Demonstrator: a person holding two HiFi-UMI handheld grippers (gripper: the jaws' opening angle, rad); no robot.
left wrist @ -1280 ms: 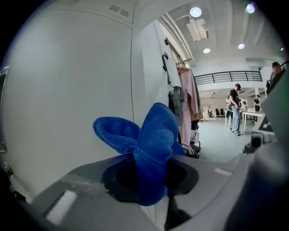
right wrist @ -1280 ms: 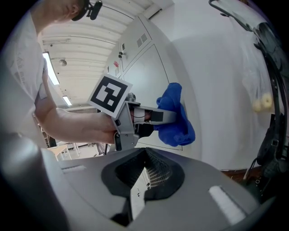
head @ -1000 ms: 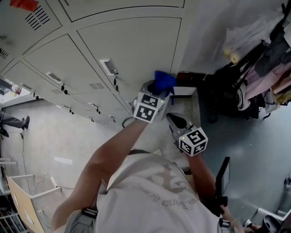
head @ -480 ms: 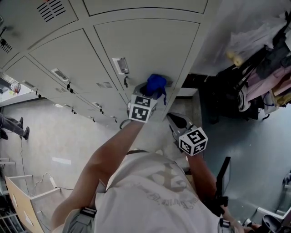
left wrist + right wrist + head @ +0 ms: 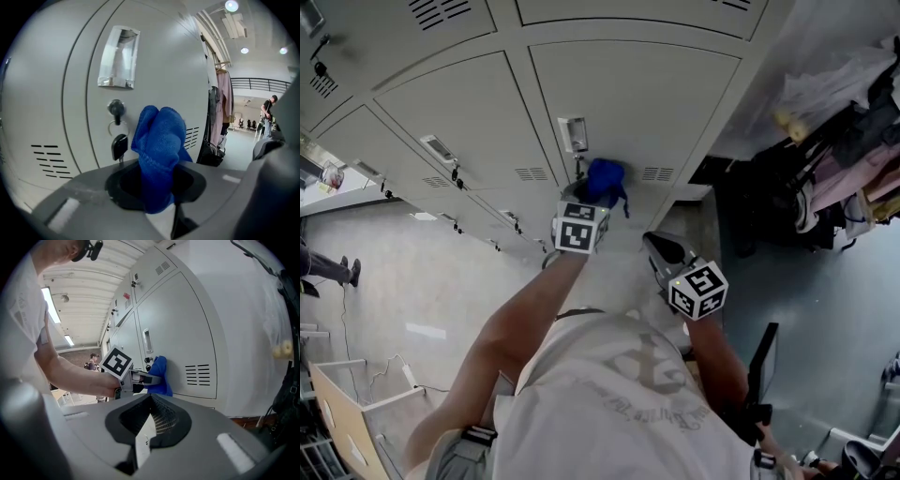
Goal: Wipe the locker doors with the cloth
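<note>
Blue cloth (image 5: 159, 140) fills your left gripper (image 5: 157, 183): the jaws are clamped on its lower part, and a bunched lobe stands up out of them at 12 o'clock. Your right gripper (image 5: 145, 427) has its jaws drawn together on nothing and hangs back from the lockers, at about 4 o'clock of the left one in the head view.

The cloth looks soft, light and limp. It should fold and drag rather than slide, so I judge a deep grip like this one, low on the bundle, is the right hold; a pinch at an edge would let it flop. From the right gripper view the lobe seems to lie against the locker door (image 5: 647, 103), low on the panel.

At 9 o'clock of the cloth, just beside it, a key (image 5: 119, 146) hangs from the lock (image 5: 116, 107). It could snag the fabric or swing if you sweep across it. A clear label holder (image 5: 119, 57) sits higher, at 11 o'clock, and vent slots (image 5: 190, 137) lie at 3 o'clock.

Every locker in view is shut, so you cannot see what any of them holds. Clothes (image 5: 853, 150) hang well off at 3 o'clock.
</note>
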